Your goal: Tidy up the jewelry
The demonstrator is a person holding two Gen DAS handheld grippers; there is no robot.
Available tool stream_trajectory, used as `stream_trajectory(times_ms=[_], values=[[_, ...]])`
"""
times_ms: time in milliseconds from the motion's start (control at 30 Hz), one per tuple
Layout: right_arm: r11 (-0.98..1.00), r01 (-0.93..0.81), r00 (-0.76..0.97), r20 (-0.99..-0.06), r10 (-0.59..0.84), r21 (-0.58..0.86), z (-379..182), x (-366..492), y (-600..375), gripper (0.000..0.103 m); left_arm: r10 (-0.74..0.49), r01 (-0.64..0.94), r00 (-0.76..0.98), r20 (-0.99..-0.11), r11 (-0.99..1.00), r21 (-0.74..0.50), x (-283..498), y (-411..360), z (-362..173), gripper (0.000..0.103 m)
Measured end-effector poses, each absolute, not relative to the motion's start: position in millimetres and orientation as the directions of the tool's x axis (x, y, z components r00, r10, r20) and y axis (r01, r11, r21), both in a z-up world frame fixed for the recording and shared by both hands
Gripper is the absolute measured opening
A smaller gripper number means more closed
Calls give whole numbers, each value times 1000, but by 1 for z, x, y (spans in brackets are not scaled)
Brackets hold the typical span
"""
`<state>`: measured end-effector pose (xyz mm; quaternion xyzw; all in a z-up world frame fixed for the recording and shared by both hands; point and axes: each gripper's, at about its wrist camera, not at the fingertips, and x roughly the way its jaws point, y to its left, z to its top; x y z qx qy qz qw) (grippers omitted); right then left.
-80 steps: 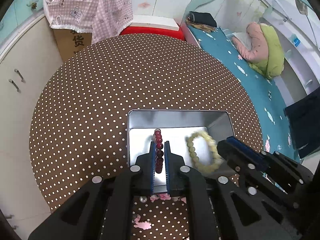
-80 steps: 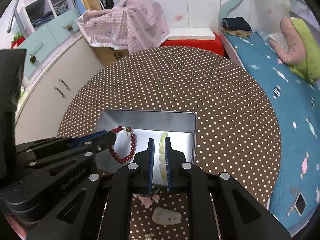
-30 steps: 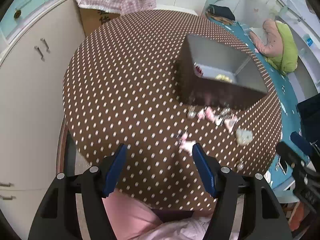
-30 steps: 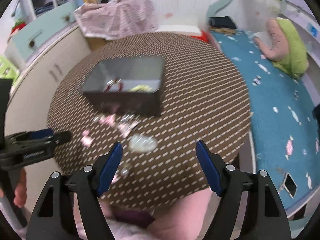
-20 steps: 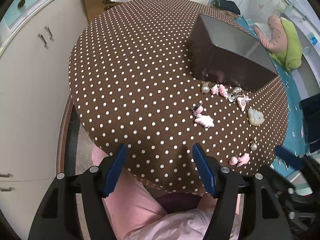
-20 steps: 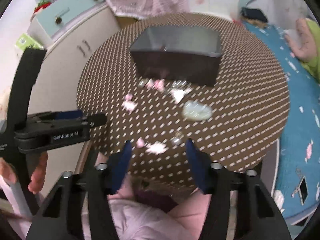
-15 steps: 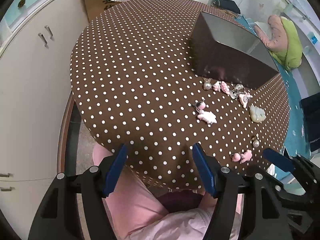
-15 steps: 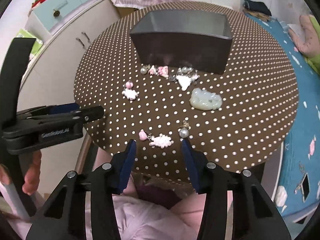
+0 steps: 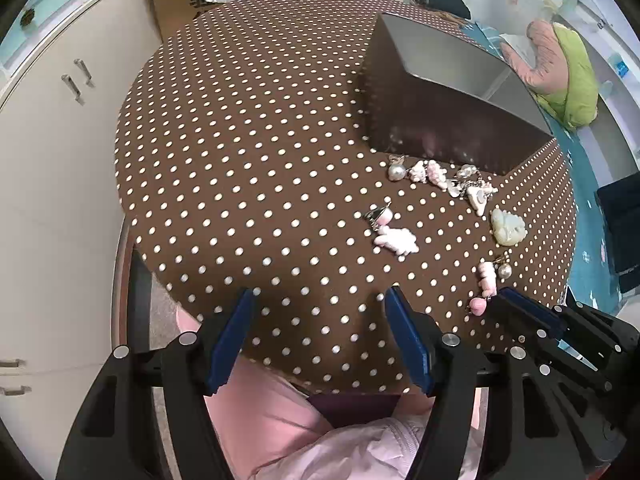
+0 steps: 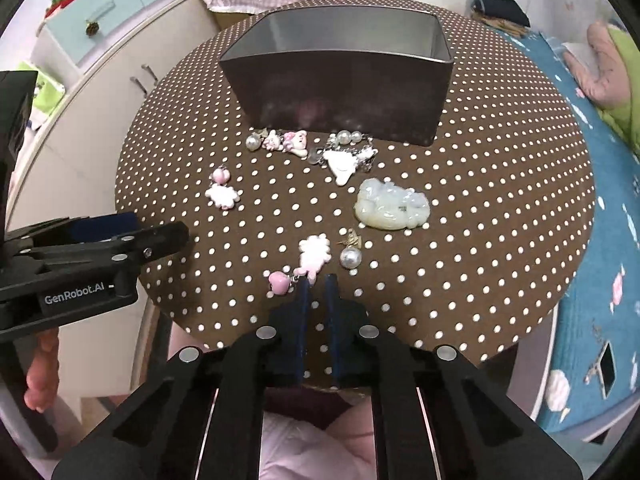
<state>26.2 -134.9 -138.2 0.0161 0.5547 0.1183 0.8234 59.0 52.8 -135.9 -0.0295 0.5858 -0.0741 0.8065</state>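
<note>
Pink charm — long axis toward right gripper, jaws nearly closed.

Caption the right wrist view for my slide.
Right gripper nearly closed at a pink charm on the polka-dot table, metal tin behind.

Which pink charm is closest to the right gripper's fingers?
The pink bunny-shaped charm beside the loose pearl; it lies right at the right gripper, the others nearer the tin.

Both cameras look down from the near edge of the table; both see the tin box.
</note>
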Motion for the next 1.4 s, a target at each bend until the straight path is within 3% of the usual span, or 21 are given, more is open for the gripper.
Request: stream_trajectory(times_ms=[467, 567, 667, 767, 833, 967, 1133, 1167, 1200, 1400], values=[[962, -149, 321, -909, 267, 230, -138, 42, -123, 13, -155, 59, 302, -941, 988, -144, 69, 63, -134, 66], [954, -145, 314, -902, 296, 263, -139, 44, -121, 23, -158, 62, 302, -940, 987, -146, 68, 65, -135, 66], [962, -144, 337, -902, 270, 233, -136, 48, -114, 52, -159, 63, 303, -940, 987, -147, 69, 68, -136, 66], [967, -149, 344, -907, 245, 205, -138, 49, -111, 52, -161, 64, 305, -939, 987, -148, 69, 67, -136, 66], [968, -155, 352, -904, 242, 198, -139, 50, -108, 51, -161, 64, 305, -939, 987, -149, 69, 67, -136, 66], [972, -192, 382, -902, 199, 133, -140, 53, -95, 31, -171, 69, 305, -937, 985, -158, 70, 66, -136, 70], [971, -177, 377, -901, 216, 159, -140, 55, -101, 28, -166, 71, 305, -938, 986, -151, 72, 60, -135, 71], [974, -175, 396, -895, 207, 147, -136, 55, -102, 21, -168, 73, 305, -937, 986, -153, 73, 59, -135, 71], [974, -170, 405, -890, 209, 151, -130, 51, -113, 5, -172, 78, 304, -937, 985, -155, 74, 56, -134, 71], [977, -150, 426, -882, 203, 152, -119, 57, -129, 6, -144, 108, 315, -938, 987, -115, 86, 31, -133, 71]])
